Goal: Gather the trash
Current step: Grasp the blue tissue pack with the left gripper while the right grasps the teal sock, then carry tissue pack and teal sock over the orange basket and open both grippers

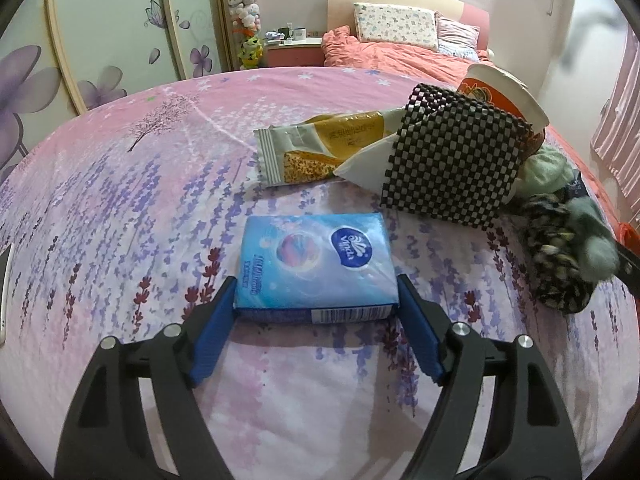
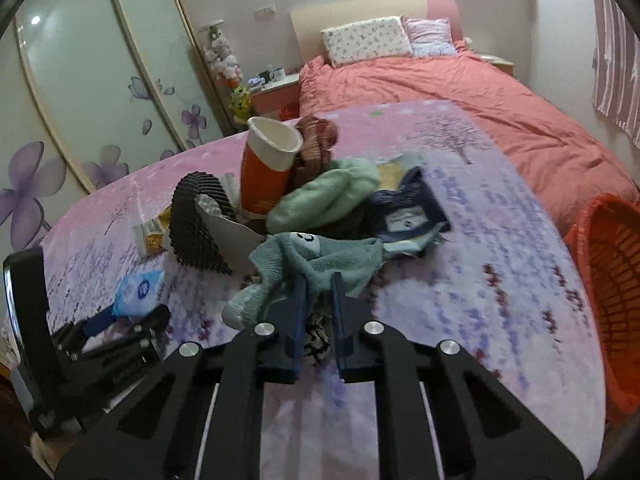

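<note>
On the worktop draped in a pink lavender-print cloth (image 1: pixel 120 216), a blue tissue pack (image 1: pixel 314 270) lies flat directly ahead of the left hand-held gripper (image 1: pixel 316 300), its long axis running away from the camera. The blue fingers (image 1: pixel 218 312) stand wide along its two long sides, seemingly touching its near corners. Off to the right, the right hand-held gripper (image 2: pixel 318 292) is pinched narrow on a green towel (image 2: pixel 316 258); the left one is plainly nearer the pack.

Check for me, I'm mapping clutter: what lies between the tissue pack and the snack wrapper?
Nothing: only bare floral cloth separates the tissue pack from the snack wrapper, seen in the left wrist view.
</note>
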Motion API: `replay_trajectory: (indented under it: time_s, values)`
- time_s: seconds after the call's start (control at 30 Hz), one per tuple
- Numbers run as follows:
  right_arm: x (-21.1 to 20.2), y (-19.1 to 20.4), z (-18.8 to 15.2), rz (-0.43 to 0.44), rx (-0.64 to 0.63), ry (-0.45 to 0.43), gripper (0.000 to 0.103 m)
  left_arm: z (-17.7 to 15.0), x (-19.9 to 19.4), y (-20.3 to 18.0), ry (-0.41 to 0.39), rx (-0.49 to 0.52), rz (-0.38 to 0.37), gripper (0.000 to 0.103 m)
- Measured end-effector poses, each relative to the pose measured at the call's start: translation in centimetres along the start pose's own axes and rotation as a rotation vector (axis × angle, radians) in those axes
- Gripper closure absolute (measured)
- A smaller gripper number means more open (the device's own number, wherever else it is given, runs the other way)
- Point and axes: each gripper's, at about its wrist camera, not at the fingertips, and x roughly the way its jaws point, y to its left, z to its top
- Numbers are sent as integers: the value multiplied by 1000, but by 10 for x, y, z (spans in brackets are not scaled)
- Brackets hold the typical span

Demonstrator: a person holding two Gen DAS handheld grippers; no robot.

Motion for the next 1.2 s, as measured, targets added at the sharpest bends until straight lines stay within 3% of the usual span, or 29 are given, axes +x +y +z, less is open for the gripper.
replay_trajectory:
  time_s: [0.23,0.37,0.43,0.5,0.8,0.87,0.9,1.0,1.2]
  values:
    - [-32,-42,-14,-142,56,-50,92,0,0,0,0,0,0,28]
    - [-31,-59,-21,-160,68,-22,92,0,0,0,0,0,0,28]
    - [-27,-63,-24,-151,70,-8,81,0,0,0,0,0,0,27]
    - [-26,-65,-26,-141,79,-2,51,0,0,0,-1,0,-2,26]
    - [-7,-69,-27,-117,108,52,45,5,2,1,-5,24,-9,25]
    - [-3,-66,-28,-116,98,52,54,7,4,2,-6,26,-9,25]
    - [-4,-63,-29,-113,90,51,69,9,5,2,-6,26,-8,25]
    - [-2,-57,-29,-76,78,67,93,16,8,5,-3,16,-18,30]
    - [-18,-53,-29,-81,67,25,96,23,5,14,-26,-2,-49,32]
